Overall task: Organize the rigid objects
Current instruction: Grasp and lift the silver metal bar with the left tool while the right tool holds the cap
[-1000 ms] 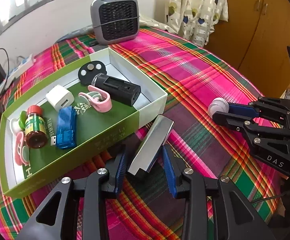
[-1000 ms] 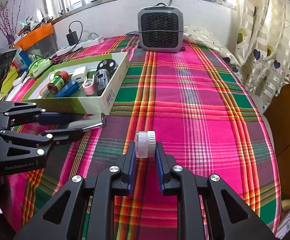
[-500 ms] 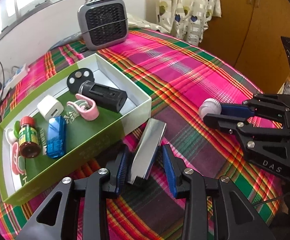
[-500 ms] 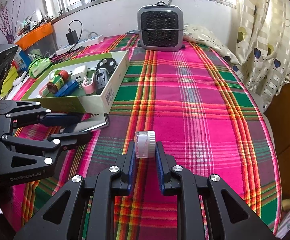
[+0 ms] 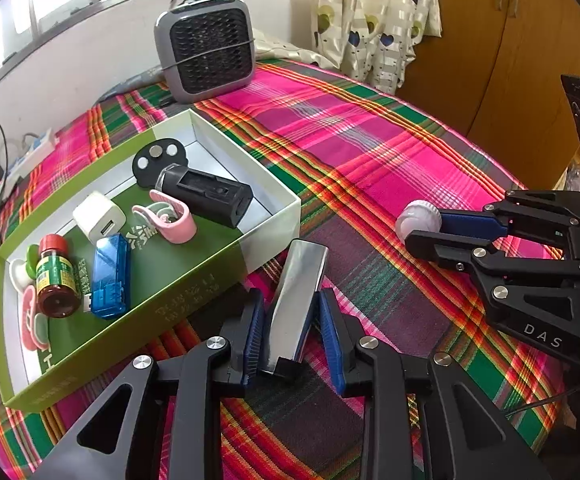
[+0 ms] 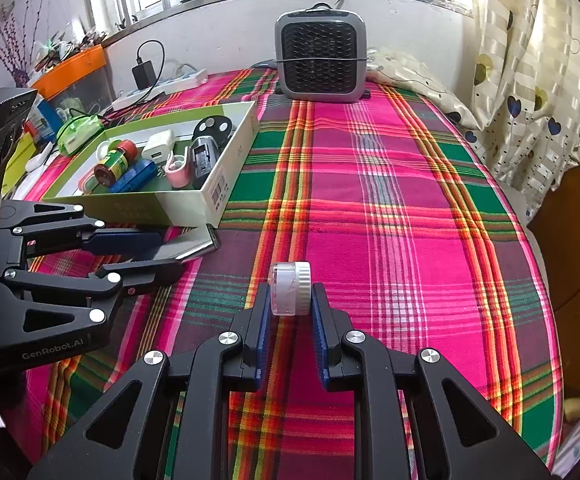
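On the plaid tablecloth, just outside the near wall of the green-and-white box, we hold two things at once. Our left gripper has its fingers drawn narrow around the rear end of a shiny metal bar, whose front end points toward the box corner. Our right gripper pinches a small white jar by its flat ends, well apart from the box.

We judge the bar to be stiff, fairly heavy for its size, and slippery on its polished faces. Gripped at one end, it could droop or twist, so a hold nearer its middle would be safer. The jar looks light and hard, with a ribbed cap; held across lid and base, it can spin between the pads, so we keep the squeeze firm and level.

Both should fit in the box, where a black case, pink clip, white charger, blue stick and red-capped bottle already lie.
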